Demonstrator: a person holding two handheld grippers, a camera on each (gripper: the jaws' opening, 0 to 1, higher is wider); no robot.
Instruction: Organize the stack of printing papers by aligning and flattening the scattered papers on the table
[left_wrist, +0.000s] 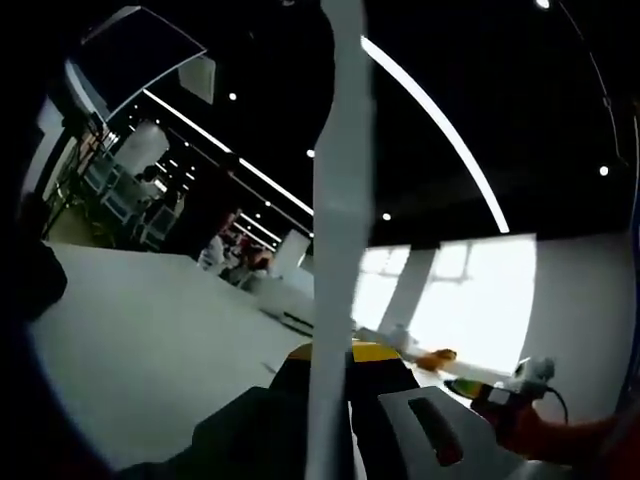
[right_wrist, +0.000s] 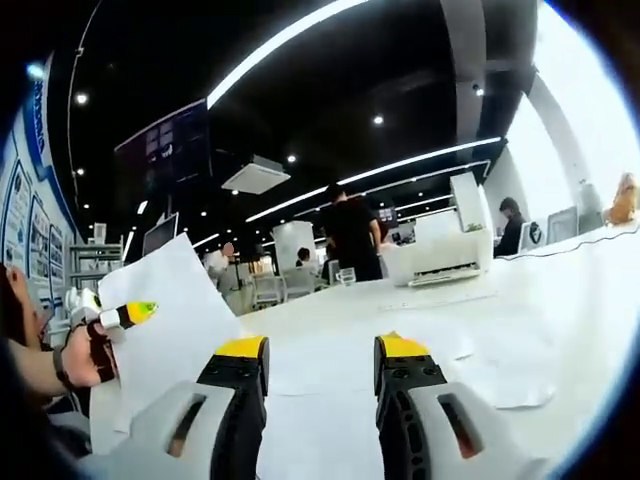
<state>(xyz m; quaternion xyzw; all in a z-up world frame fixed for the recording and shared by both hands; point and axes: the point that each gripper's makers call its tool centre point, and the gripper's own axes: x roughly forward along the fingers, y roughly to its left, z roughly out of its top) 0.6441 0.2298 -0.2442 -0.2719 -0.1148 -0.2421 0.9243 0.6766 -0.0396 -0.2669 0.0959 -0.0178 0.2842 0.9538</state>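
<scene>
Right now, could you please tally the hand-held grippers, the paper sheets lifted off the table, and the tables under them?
Hand-held grippers: 2 (left hand-held gripper, right hand-held gripper)
Lifted sheet, clamped in the left one: 1
Table: 1
Total: 4

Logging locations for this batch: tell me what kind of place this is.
Probably an open office or showroom: long ceiling light strips, a printer-like machine on the white table, and people at desks behind.
</scene>
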